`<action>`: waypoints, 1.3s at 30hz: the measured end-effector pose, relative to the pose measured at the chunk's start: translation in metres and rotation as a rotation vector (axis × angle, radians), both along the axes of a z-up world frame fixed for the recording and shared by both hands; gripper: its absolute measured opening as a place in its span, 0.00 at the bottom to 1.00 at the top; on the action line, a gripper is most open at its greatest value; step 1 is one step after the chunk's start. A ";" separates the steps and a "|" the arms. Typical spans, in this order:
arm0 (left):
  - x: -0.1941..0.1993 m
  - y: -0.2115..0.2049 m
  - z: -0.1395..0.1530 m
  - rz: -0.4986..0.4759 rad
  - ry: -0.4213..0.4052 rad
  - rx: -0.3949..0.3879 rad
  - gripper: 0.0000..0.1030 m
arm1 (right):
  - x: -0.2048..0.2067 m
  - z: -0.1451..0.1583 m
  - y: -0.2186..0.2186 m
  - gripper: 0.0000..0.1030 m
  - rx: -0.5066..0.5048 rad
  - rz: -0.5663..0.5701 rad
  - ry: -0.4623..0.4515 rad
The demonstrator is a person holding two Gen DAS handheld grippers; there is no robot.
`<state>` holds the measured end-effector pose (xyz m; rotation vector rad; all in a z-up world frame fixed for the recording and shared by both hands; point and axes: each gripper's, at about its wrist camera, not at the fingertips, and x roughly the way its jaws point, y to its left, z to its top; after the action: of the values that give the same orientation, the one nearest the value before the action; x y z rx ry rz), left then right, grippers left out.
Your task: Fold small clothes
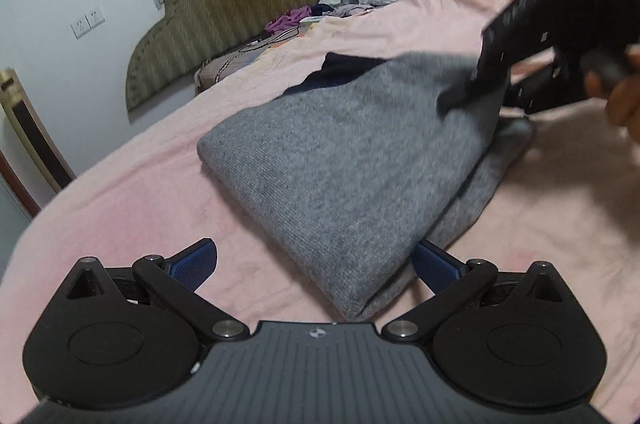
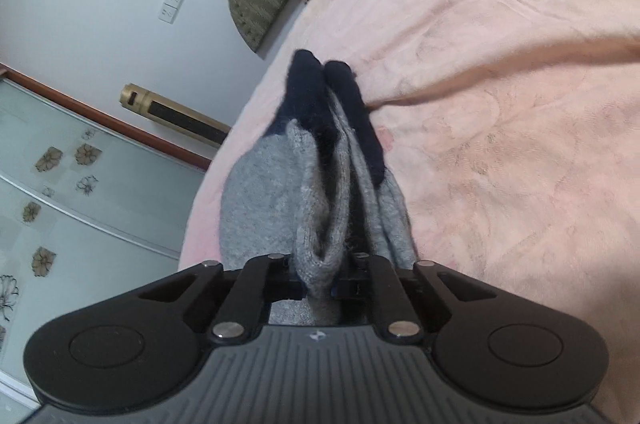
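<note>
One grey garment (image 1: 340, 159) on the bed: right tool (image 2: 320, 284) clamps it, left tool (image 1: 316, 264) gapes wide.

A grey knit garment (image 1: 340, 159) with a dark navy band (image 1: 344, 69) at its far end lies folded on the pink bedspread. Its near corner is a rounded fold, thick with several layers; a lower layer sticks out along the right side. The far right edge is lifted and bunched. From the right wrist view the garment (image 2: 280, 199) stands gathered into upright pleats, the navy ends (image 2: 320, 95) pointing away
</note>
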<state>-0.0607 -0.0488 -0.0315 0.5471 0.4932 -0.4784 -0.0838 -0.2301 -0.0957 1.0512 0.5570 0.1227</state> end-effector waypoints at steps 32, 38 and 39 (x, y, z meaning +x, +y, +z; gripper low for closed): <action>0.067 0.011 0.040 0.205 0.284 -0.305 1.00 | -0.038 0.013 0.017 0.07 -0.334 0.127 0.103; 0.073 0.010 0.030 0.237 0.328 -0.310 1.00 | -0.047 0.040 0.015 0.36 -0.472 0.050 0.067; 0.073 0.010 0.030 0.239 0.331 -0.304 1.00 | -0.047 0.043 0.014 0.45 -0.470 0.038 0.051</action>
<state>0.0121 -0.0391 -0.0015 0.1114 0.7762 -0.4055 -0.1305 -0.2162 -0.0525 0.5881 0.6149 -0.0037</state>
